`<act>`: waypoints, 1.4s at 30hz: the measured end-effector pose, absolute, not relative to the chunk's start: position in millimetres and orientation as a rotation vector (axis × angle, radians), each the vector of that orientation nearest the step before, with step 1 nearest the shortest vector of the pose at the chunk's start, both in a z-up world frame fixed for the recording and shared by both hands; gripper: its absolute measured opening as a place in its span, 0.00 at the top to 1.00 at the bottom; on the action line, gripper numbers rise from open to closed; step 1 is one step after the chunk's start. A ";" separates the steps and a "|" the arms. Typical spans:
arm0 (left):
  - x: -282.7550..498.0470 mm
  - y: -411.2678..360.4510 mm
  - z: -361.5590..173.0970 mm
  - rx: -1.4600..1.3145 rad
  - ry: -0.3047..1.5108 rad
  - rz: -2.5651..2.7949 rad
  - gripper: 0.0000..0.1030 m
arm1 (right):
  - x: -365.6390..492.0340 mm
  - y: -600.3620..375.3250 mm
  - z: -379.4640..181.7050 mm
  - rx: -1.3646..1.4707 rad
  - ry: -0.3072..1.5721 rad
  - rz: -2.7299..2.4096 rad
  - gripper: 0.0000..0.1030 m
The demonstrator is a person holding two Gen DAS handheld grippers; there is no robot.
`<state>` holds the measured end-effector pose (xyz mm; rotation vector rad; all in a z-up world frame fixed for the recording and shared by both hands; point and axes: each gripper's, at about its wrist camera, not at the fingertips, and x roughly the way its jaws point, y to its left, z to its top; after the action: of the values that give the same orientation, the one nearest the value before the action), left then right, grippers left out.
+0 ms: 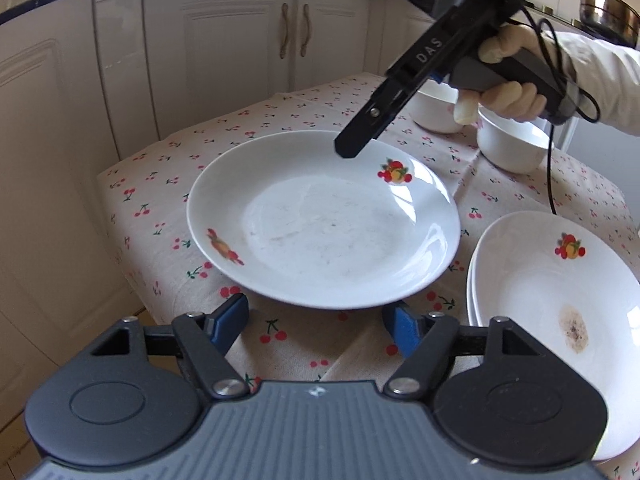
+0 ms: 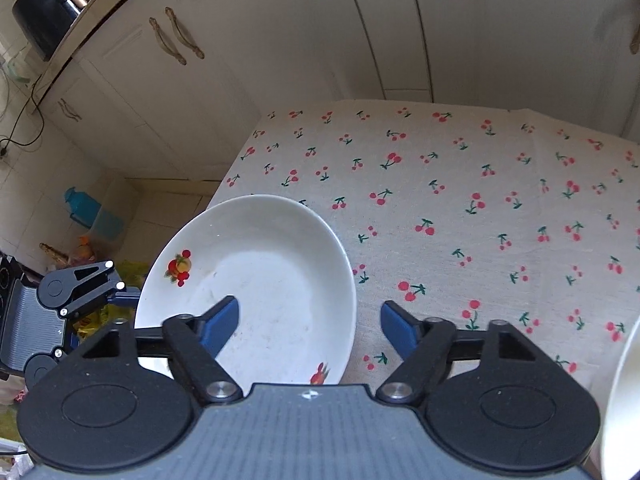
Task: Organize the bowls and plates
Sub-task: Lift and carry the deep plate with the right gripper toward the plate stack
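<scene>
A white plate with fruit prints (image 1: 324,220) lies on the cherry-print tablecloth (image 1: 280,112), just ahead of my open, empty left gripper (image 1: 316,318). It also shows in the right wrist view (image 2: 264,280). My right gripper (image 2: 310,320) is open and empty, its left finger over the plate; in the left wrist view its tip (image 1: 350,146) hovers at the plate's far rim. A stack of white plates (image 1: 560,312) lies at the right, the top one stained. Two white bowls (image 1: 514,142) (image 1: 434,110) stand at the back right.
White kitchen cabinets (image 1: 240,40) stand close behind the table. A steel pot (image 1: 608,12) is on the counter at top right. The cloth to the right of the plate (image 2: 500,200) is bare. A white rim (image 2: 624,400) shows at the right edge.
</scene>
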<state>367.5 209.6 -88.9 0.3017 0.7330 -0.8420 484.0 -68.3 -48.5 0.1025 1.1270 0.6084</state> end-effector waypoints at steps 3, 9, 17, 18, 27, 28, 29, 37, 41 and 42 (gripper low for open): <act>371.1 209.0 -90.0 0.310 0.733 -0.852 0.22 | 486.1 -67.0 -50.2 0.112 1.133 0.651 0.33; 375.6 206.7 -91.8 0.325 0.733 -0.874 0.19 | 489.7 -62.8 -53.1 0.100 1.138 0.664 0.34; 379.2 200.3 -93.0 0.357 0.733 -0.895 0.13 | 493.7 -59.2 -55.9 0.096 1.142 0.667 0.34; 379.8 199.4 -93.1 0.356 0.737 -0.894 0.13 | 494.0 -59.6 -56.1 0.099 1.143 0.668 0.35; 380.9 197.9 -91.9 0.363 0.739 -0.889 0.14 | 494.4 -61.6 -56.4 0.105 1.147 0.663 0.35; 381.2 198.3 -90.9 0.360 0.737 -0.889 0.14 | 494.1 -61.9 -56.4 0.105 1.145 0.661 0.35; 381.4 198.3 -89.9 0.358 0.735 -0.887 0.14 | 493.9 -62.2 -56.5 0.104 1.144 0.659 0.35; 381.4 197.7 -84.9 0.358 0.729 -0.870 0.15 | 487.4 -64.0 -51.0 0.097 1.123 0.668 0.35; 378.9 194.9 -81.5 0.368 0.727 -0.869 0.15 | 484.3 -64.7 -49.0 0.089 1.116 0.666 0.35; 378.5 194.4 -80.5 0.371 0.727 -0.869 0.15 | 483.7 -64.6 -48.5 0.087 1.114 0.665 0.35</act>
<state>378.5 194.4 -80.5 0.3711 0.7268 -0.8691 483.7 -64.6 -48.5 0.0875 1.1137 0.6652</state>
